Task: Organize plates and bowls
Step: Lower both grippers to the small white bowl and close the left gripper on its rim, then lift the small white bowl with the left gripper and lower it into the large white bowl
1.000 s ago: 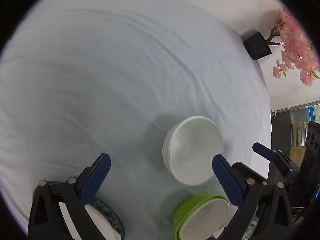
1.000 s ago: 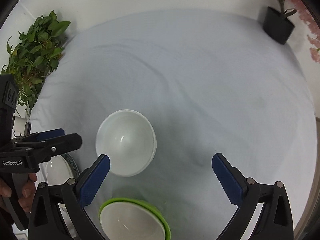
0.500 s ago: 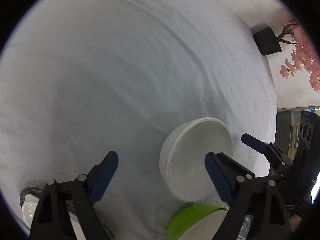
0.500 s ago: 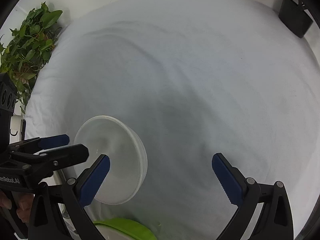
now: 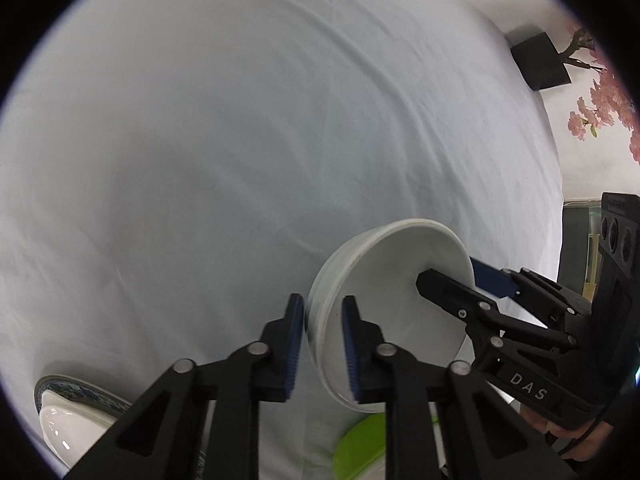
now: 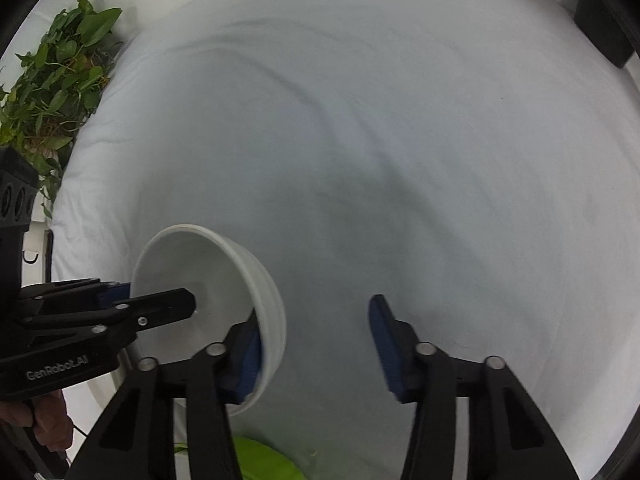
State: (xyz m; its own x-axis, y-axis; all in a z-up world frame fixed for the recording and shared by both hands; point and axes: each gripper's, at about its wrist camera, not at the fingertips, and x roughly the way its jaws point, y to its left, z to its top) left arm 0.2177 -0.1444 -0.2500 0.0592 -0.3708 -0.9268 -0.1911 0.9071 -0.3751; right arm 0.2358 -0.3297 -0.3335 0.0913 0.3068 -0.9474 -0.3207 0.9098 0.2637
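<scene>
Item: white bowl [image 5: 384,300], tilted on edge above the tabletop [image 5: 200,160]. Our left claw [image 5: 322,344] pinches its rim narrowly at 6 o'clock; bowl opens toward 3 o'clock. Our right claw [image 6: 316,348], wide, brushes its outer wall, holding nothing.

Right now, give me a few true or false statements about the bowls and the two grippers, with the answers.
1. The left gripper clamps the white bowl by its rim. True.
2. The white bowl sits flat on the tablecloth. False: it is steeply tilted in the left gripper's hold.
3. The right gripper is shut. False: its fingers stand well apart.
4. A green bowl shows below the white bowl in the left wrist view. True.
</scene>
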